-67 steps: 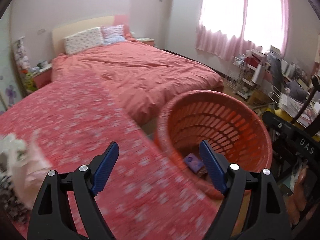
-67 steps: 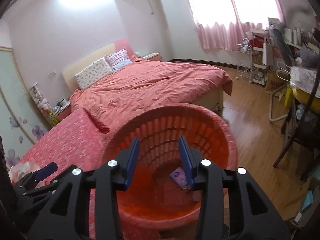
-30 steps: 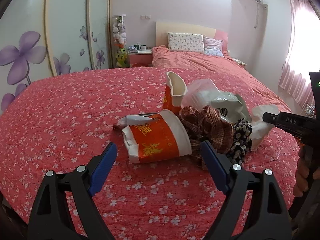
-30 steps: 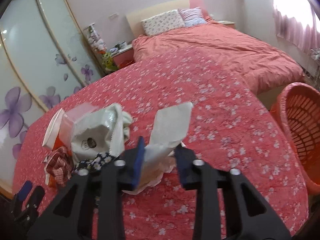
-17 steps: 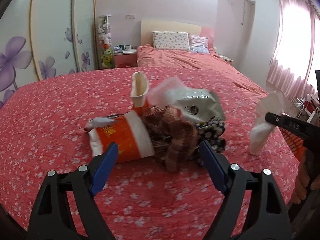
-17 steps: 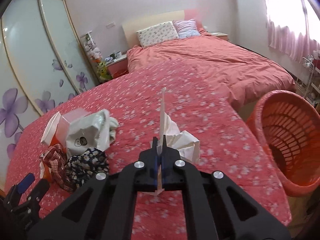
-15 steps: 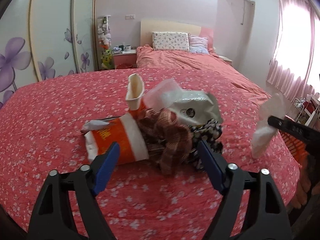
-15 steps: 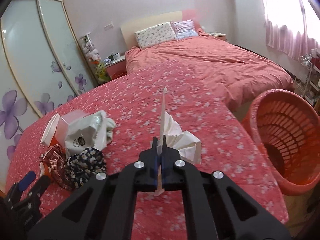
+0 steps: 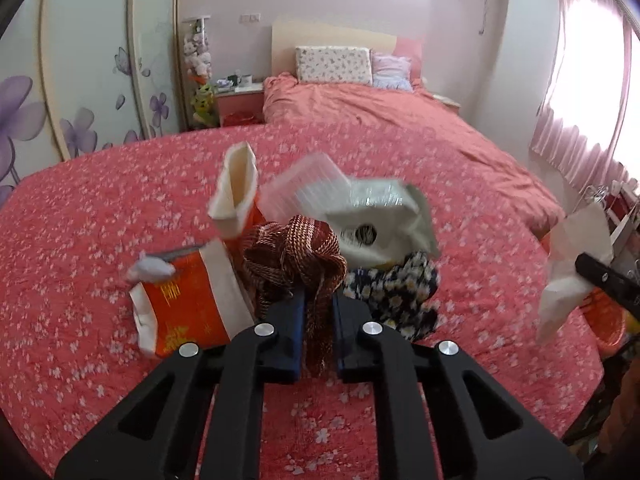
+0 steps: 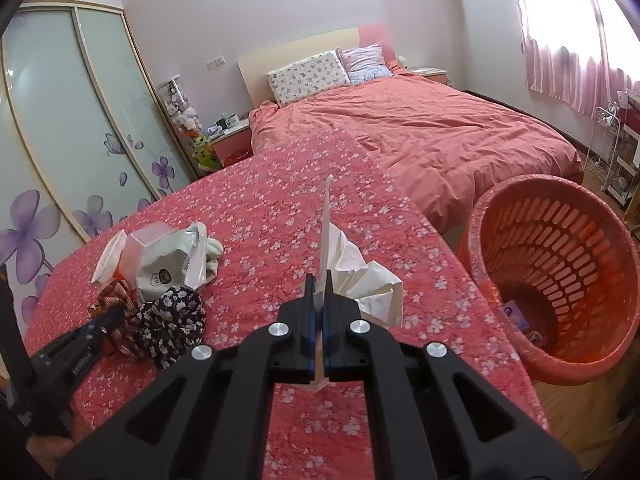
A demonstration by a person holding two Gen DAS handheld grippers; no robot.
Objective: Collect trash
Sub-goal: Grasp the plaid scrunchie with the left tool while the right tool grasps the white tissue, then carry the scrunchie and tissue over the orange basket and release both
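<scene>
We've got the left gripper [image 9: 316,328] clamped down on a brown-and-rust woven plaid cloth bundle [image 9: 294,256], its blue pads pinching a strip of it from both sides. That bundle sits in the middle of the trash pile on the red quilt with small white flowers [image 9: 80,208]. Touching it on the left is a crushed orange-and-white paper cup lying on its side [image 9: 188,300], and a second paper cup, cream inside, stands tilted right behind [image 9: 236,188]. A white crumpled plastic bag with a round dark logo [image 9: 376,224] leans over the back, and a black cloth with small white flowers [image 9: 396,292] is pressed against the bundle's right side.

The right gripper [image 10: 319,300] is closed tight on a crumpled white paper napkin [image 10: 360,276], held up off the quilt, with a thin edge sticking up between the pads.

Room-wise: the quilt between the napkin and the table's right edge has nothing on it. The round orange slotted plastic laundry basket [image 10: 560,256] stands on the wood floor just beside that edge, and a small purple packet [image 10: 516,316] lies at its bottom. The pile is well apart from the basket, over on the left. Further back there's a bed with a coral duvet [image 10: 432,128], sliding wardrobe doors with purple flower prints [image 10: 80,128], and pink curtains [image 10: 568,60] on the right.
</scene>
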